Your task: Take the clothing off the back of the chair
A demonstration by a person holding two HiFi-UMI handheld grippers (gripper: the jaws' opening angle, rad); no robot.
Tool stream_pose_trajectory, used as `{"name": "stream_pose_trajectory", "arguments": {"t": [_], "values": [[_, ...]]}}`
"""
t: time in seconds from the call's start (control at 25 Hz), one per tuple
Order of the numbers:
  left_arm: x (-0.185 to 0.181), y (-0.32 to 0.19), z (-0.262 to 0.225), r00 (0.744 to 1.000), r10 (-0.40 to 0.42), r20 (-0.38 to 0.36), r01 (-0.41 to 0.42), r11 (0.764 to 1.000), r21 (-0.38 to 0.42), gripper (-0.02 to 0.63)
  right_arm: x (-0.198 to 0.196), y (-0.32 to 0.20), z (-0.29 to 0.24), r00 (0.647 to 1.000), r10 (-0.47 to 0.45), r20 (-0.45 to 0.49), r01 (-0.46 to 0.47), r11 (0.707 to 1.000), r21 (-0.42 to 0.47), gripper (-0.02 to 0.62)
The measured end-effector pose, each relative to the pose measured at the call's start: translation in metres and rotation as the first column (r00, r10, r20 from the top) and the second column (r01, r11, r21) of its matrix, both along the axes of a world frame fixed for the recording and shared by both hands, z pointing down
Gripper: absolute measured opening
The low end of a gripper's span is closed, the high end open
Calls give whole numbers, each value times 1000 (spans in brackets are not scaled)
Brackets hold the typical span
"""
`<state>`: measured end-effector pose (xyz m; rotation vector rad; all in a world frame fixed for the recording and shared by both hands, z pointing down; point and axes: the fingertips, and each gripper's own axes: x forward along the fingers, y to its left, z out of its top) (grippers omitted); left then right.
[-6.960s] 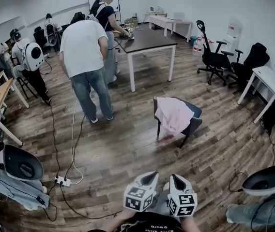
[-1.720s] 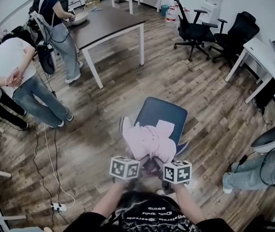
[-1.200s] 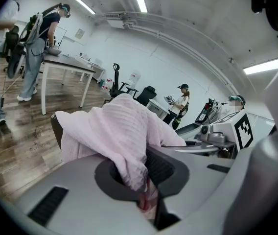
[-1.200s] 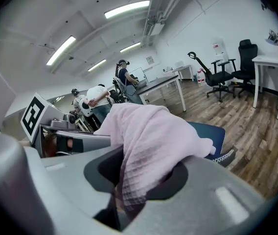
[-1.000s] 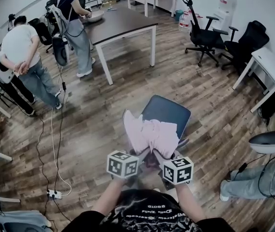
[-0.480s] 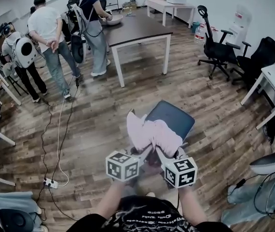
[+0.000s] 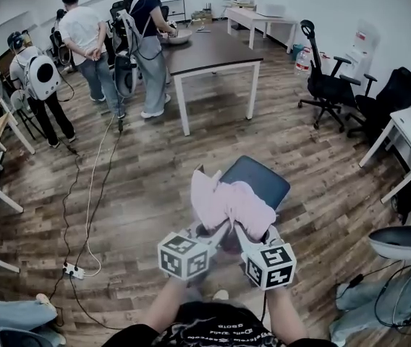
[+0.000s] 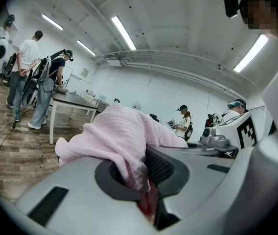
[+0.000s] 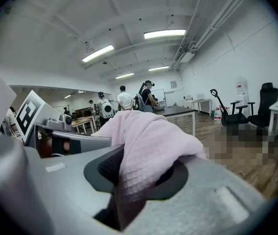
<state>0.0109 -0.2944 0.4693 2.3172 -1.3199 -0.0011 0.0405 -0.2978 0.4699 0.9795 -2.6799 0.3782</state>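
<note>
As each pinches a fold of the pink clothing (image 7: 229, 202), the left hand-held gripper (image 7: 216, 231) and right hand-held gripper (image 7: 240, 233) sit side by side, equally near; the garment bunches just ahead, spread crosswise over the chair (image 7: 260, 178) (whether clear of its back, I can't tell), wooden floor (image 7: 147, 194) all round

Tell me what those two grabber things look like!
The left gripper and right gripper are pale grey plastic with smooth, rounded shells. Each carries a white cube printed with black square markers. Inside the jaws sit dark ribbed pads. The person wears a black top with pale lettering.
</note>
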Motion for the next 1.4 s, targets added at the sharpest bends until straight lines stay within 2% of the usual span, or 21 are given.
{"name": "stream_pose_trajectory", "arguments": {"t": [0.32,0.56,1.16,1.4], "values": [[-7,27,-30,999,41,-19,-40,996,76,40,-7,29,-31,999,51,0,-51,995,84,103],[-30,69,-53,997,78,-15,-75,991,115,40,-30,71,-53,996,85,22,-87,989,118,103],[-72,169,-66,993,115,27,-117,982,147,40,-72,173,-68,992,125,21,-126,977,169,103],[-80,192,-50,991,136,15,-136,984,112,40,-80,196,-53,987,162,2,-161,977,143,103]]}}
